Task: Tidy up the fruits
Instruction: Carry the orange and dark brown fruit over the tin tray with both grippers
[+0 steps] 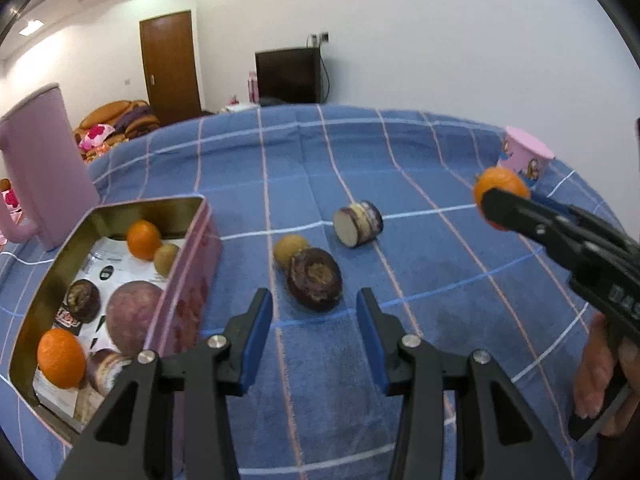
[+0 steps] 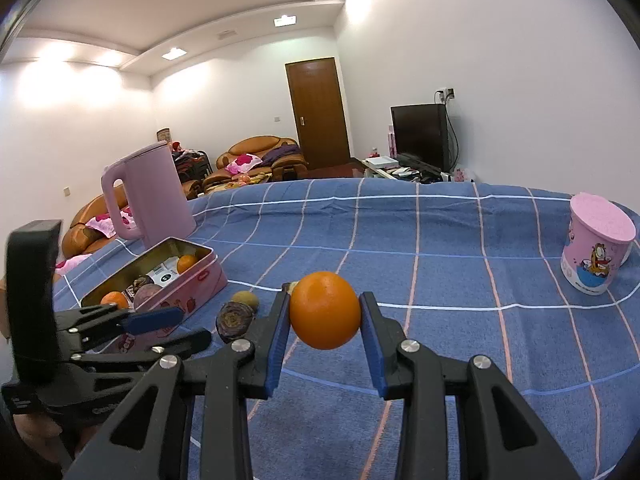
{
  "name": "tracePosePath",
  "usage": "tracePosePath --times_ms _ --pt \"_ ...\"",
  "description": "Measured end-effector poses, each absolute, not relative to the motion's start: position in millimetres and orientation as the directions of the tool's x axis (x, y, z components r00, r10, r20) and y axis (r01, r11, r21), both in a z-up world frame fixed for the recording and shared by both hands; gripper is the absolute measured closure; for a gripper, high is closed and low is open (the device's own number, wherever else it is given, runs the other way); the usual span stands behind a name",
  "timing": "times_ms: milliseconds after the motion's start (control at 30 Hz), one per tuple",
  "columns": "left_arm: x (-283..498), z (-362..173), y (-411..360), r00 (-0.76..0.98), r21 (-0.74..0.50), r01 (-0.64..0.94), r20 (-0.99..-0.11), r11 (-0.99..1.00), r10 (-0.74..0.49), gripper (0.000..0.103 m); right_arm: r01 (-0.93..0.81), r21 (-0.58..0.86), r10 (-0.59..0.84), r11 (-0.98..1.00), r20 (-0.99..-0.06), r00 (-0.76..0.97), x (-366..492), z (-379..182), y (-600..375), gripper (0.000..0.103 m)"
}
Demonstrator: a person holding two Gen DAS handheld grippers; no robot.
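My right gripper [image 2: 325,312] is shut on an orange [image 2: 325,316] and holds it above the blue checked cloth; it shows at the right of the left wrist view [image 1: 490,204], with the orange [image 1: 502,182] in its tips. My left gripper [image 1: 315,300] is open and empty, just short of a dark purple fruit [image 1: 315,285]. A small brown fruit [image 1: 290,249] lies behind it and a cut purple piece [image 1: 359,224] farther back. The pink tin [image 1: 192,280] at the left holds two oranges [image 1: 143,239], a round reddish fruit [image 1: 132,316] and other fruits.
A pink kettle [image 1: 44,172] stands behind the tin at the left. A pink cartoon cup [image 2: 598,248] stands at the far right of the cloth. A hand [image 1: 596,376] holds the right gripper's handle. Sofas, a door and a television lie beyond the table.
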State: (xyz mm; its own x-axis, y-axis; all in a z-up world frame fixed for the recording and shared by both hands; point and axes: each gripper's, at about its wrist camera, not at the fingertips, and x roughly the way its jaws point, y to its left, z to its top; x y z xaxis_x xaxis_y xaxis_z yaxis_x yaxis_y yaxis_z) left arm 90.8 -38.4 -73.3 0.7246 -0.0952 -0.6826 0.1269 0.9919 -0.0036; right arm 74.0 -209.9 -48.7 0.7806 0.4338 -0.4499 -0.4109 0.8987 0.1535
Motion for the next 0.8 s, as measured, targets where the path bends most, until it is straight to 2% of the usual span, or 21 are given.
tracePosePath --times_ms 300,400,567,633,800 --pt "125.6 -81.1 -55.9 0.691 0.038 0.098 -0.722 0.994 -0.041 0.057 -0.41 0.161 0.436 0.898 -0.449 0.78 74.0 -48.6 -211.7 0.067" --pt "126.2 -81.0 -58.3 0.698 0.064 0.082 -0.716 0.995 -0.012 0.07 -0.409 0.162 0.436 0.898 -0.449 0.78 73.9 -48.4 -211.9 0.067" --pt "119.6 -78.4 -53.7 0.706 0.045 0.096 -0.707 0.994 -0.036 0.076 -0.405 0.169 0.436 0.898 -0.452 0.778 74.9 -48.8 -212.3 0.067" --pt "117.8 -76.3 -49.4 0.712 0.02 0.097 -0.7 0.995 -0.055 0.084 -0.405 0.169 0.436 0.899 -0.45 0.779 75.1 -48.8 -212.3 0.067" --pt "115.2 -74.2 -47.6 0.716 0.003 0.114 -0.694 0.993 -0.081 0.086 -0.406 0.16 0.432 0.9 -0.447 0.783 74.3 -49.1 -210.8 0.067"
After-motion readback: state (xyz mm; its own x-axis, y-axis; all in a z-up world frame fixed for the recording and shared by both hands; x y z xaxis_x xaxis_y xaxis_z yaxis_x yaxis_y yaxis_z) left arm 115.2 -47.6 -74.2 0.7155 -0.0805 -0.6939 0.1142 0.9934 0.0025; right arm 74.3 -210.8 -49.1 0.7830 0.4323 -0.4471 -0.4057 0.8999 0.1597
